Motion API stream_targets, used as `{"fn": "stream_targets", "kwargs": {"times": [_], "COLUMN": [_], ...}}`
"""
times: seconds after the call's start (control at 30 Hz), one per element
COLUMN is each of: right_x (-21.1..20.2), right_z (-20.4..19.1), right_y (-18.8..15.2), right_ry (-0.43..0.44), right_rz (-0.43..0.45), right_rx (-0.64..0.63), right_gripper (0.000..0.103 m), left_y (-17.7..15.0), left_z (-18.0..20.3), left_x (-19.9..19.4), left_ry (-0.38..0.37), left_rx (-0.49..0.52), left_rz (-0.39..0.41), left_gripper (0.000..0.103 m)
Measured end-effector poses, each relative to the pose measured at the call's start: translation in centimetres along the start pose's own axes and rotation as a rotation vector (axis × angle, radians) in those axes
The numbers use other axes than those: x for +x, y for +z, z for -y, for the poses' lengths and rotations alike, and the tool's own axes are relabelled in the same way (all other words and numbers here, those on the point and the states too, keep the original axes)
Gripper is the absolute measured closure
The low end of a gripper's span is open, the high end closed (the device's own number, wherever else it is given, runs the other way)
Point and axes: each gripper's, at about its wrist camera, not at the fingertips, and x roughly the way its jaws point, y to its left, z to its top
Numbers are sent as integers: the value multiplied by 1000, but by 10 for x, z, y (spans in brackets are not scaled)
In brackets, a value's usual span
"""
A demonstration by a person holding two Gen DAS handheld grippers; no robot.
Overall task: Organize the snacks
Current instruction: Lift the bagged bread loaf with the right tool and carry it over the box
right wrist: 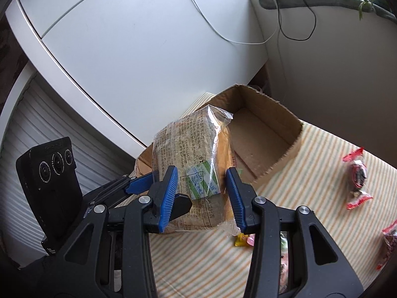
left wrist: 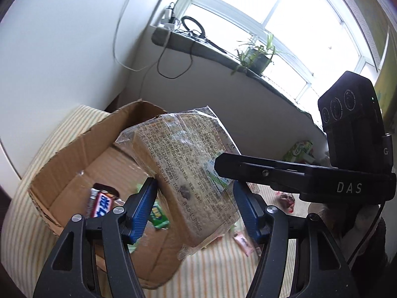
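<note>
The striped worktop [right wrist: 310,154] fills the lower right of the right wrist view; the open cardboard box [left wrist: 74,154] sits lower left in the left view. Centre frame, the wrapped bread loaf [left wrist: 188,173] is held above the box edge, clamped by both the left hand-held gripper [left wrist: 196,208] and the right hand-held gripper [right wrist: 202,196]. It is probably light, soft and crushable, its film slippery; hold the flat sides gently. Its Chinese print is too small to read; "DAS" marks a gripper.
</note>
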Motion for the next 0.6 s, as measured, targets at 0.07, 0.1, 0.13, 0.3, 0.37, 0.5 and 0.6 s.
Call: {"fn": "stream_targets", "kwargs": {"times": [0.07, 0.1, 0.13, 0.3, 0.37, 0.5, 0.6], "right_x": [8, 12, 15, 27, 30, 30, 31], "right_z": [-3, -4, -5, -7, -7, -7, -8], "right_y": [3, 4, 5, 12, 14, 14, 13], "right_ry": [1, 1, 3, 6, 3, -7, -25], "right_rz": [-9, -12, -15, -21, -24, -28, -27], "right_rx": [-5, -7, -7, -7, -9, -14, -26], "right_gripper": [60, 60, 60, 60, 60, 60, 60], "left_y": [1, 1, 2, 6, 7, 8, 9], "left_z": [-9, -13, -16, -26, -29, -34, -35], "left_x": [-1, -1, 0, 4, 5, 8, 9], "left_ry": [8, 12, 17, 30, 32, 40, 40], "left_rx": [-12, -15, -19, -45, -54, -62, -62], "left_rz": [-2, -3, -4, -3, -1, -3, -8], "left_gripper": [40, 40, 40, 40, 40, 40, 41]}}
